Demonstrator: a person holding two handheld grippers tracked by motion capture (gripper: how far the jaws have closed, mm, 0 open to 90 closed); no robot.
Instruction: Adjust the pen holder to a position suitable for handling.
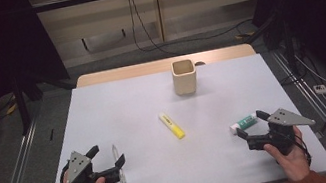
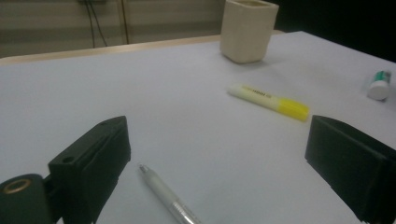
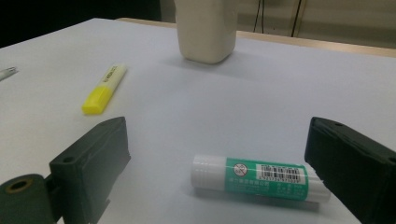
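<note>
While both grippers rest low, left gripper (image 1: 108, 160) jaws spread around pen (image 2: 167, 196), long axis running away from the person, right gripper (image 1: 251, 124) jaws spread around glue stick (image 3: 259, 178), lying crosswise, white cap toward table centre.

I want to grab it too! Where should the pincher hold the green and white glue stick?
Probably across the middle of the green and white glue stick, coming down from above: it lies flat, a round tube, between the open right gripper jaws.
</note>
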